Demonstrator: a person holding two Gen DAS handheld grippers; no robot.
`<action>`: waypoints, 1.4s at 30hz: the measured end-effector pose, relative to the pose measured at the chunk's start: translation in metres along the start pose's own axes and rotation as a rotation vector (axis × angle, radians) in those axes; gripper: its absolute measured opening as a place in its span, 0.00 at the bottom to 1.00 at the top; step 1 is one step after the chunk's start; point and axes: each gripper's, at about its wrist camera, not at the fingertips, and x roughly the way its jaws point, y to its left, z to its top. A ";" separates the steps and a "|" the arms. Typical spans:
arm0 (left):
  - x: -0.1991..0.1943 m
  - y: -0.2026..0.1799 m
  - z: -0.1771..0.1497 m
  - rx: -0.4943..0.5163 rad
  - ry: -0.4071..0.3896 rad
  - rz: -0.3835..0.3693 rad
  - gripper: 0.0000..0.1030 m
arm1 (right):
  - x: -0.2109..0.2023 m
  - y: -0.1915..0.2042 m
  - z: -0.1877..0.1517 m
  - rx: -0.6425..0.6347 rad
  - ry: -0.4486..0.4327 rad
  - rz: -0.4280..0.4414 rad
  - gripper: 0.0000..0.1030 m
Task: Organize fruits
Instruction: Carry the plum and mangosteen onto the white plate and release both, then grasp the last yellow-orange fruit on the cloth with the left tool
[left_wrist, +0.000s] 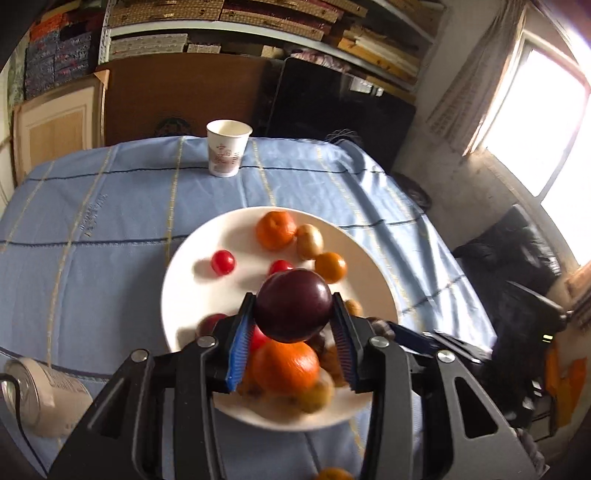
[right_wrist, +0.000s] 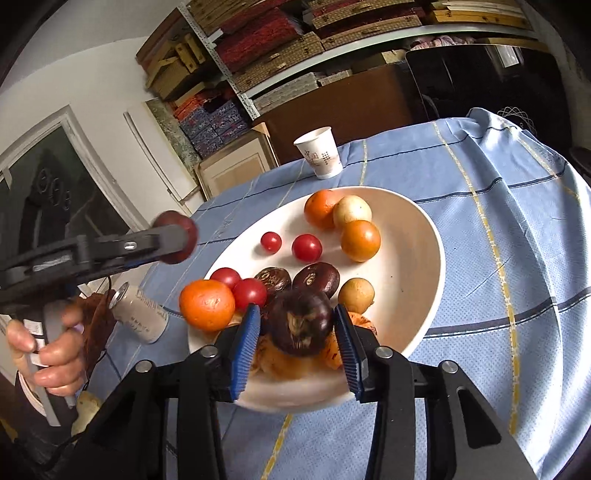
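Observation:
A white plate (left_wrist: 192, 295) (right_wrist: 417, 266) on the blue tablecloth holds oranges, cherry tomatoes, yellow-brown fruits and dark purple fruits. My left gripper (left_wrist: 293, 312) is shut on a dark purple plum (left_wrist: 293, 304) and holds it above the plate's near side; it also shows from the side in the right wrist view (right_wrist: 173, 238), raised left of the plate. My right gripper (right_wrist: 297, 323) has its blue pads on either side of a dark purple fruit (right_wrist: 301, 321) at the plate's near edge; the pads look a little apart from it.
A white paper cup (left_wrist: 226, 153) (right_wrist: 321, 153) stands at the far side of the table. A drink can (left_wrist: 40, 398) (right_wrist: 142, 314) lies on its side left of the plate. Shelves of boxes and a window lie beyond the table.

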 end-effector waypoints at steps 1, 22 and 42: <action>-0.001 0.000 -0.001 0.001 -0.018 0.027 0.66 | -0.005 0.003 0.000 -0.013 -0.010 0.000 0.52; -0.055 -0.010 -0.164 0.151 0.082 -0.290 0.85 | -0.034 0.107 -0.107 -0.713 0.266 0.150 0.51; -0.016 -0.031 -0.176 0.199 0.182 -0.255 0.44 | -0.008 0.110 -0.115 -0.733 0.317 0.117 0.44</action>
